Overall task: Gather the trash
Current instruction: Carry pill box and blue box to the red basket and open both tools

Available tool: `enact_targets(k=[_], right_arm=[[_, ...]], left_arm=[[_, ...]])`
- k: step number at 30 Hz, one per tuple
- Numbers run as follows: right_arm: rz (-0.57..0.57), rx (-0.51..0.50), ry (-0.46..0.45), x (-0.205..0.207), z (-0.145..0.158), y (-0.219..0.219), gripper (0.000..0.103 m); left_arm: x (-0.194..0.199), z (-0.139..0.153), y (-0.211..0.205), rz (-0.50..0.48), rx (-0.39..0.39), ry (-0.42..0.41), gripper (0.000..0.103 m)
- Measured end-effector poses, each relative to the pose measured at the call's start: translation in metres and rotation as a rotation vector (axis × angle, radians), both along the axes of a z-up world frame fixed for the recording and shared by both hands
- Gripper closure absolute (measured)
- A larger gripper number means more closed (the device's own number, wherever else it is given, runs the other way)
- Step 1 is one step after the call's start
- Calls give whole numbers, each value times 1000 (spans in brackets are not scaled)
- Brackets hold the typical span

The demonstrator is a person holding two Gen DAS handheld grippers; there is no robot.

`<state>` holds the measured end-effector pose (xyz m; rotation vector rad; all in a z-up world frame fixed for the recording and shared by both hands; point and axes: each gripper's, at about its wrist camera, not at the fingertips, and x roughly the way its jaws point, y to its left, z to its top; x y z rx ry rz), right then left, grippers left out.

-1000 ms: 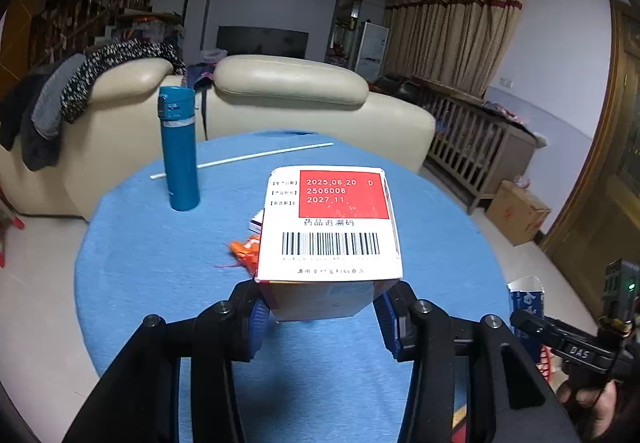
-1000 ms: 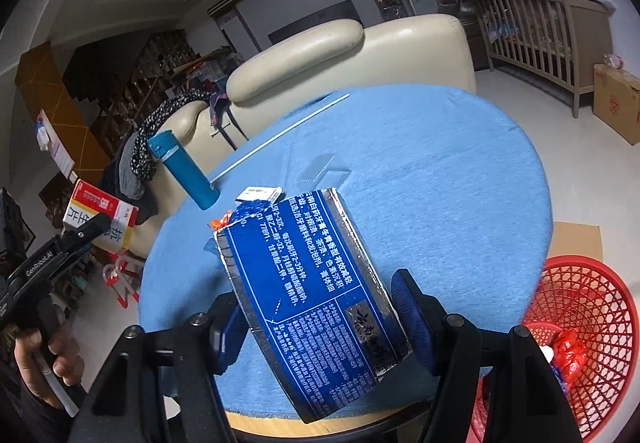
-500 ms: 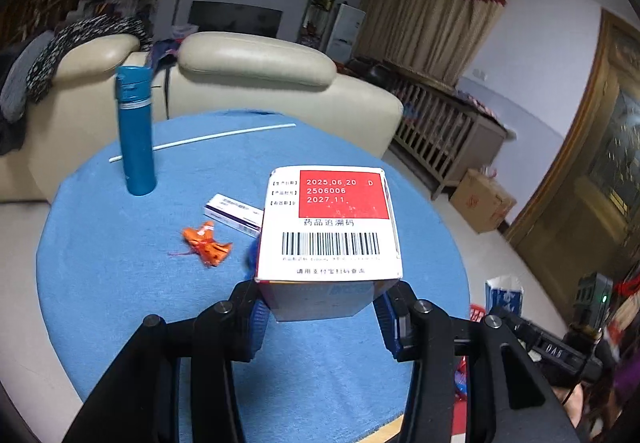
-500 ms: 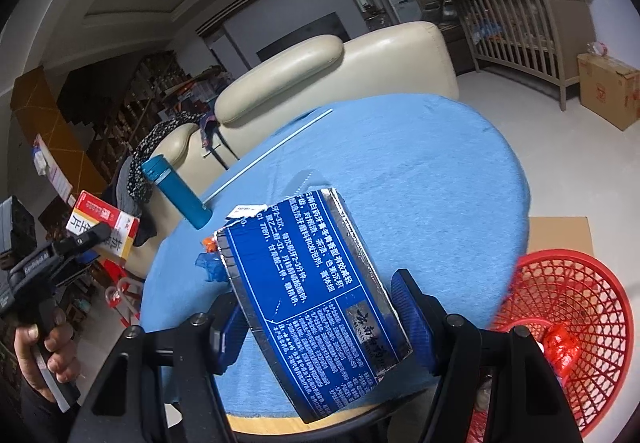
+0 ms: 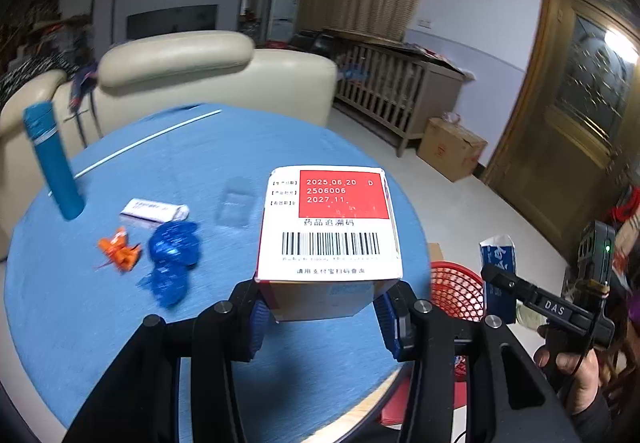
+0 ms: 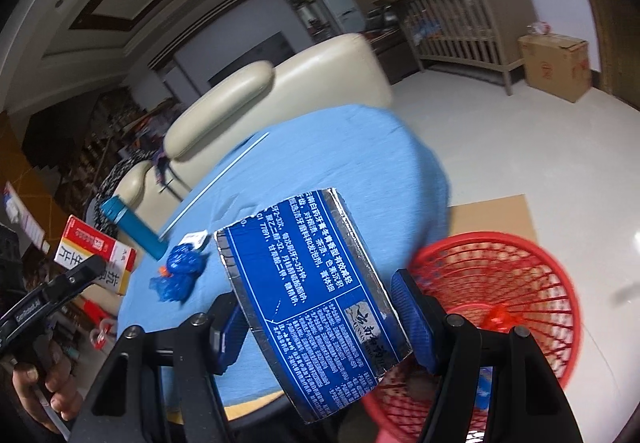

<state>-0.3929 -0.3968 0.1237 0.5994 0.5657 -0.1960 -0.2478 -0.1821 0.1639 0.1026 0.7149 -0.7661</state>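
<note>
My left gripper [image 5: 324,317] is shut on a white and red medicine box [image 5: 329,227] with a barcode, held above the round blue table [image 5: 100,323]. My right gripper [image 6: 324,323] is shut on a tilted blue and silver carton [image 6: 316,291], hanging over the table's edge beside a red mesh basket [image 6: 532,283] on the floor. The basket [image 5: 454,293] also shows past the table rim in the left wrist view, with red scraps inside. On the table lie a crumpled blue wrapper [image 5: 172,255], an orange wrapper [image 5: 118,249] and a small white box [image 5: 154,209].
A teal flask [image 5: 50,159] stands at the table's left, a white rod [image 5: 148,143] lies behind it. Cream sofas [image 5: 200,71] back the table. A wooden crib [image 5: 392,83] and a cardboard box [image 5: 450,147] stand on the floor to the right. A person's hand [image 5: 572,375] holds the right gripper.
Both grippers have swung to the right with their boxes still gripped. The red basket now fills more of the right wrist view, and the table litter has slid left in the left wrist view.
</note>
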Motion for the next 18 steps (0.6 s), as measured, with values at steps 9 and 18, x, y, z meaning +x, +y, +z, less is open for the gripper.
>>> enact_targets(k=[9, 18], right_arm=[[-122, -27, 13, -41, 0, -39, 33], [-187, -43, 64, -59, -15, -63, 33]], left_arm=[[-36, -2, -61, -130, 65, -43, 55], [-63, 1, -97, -225, 92, -60, 55]])
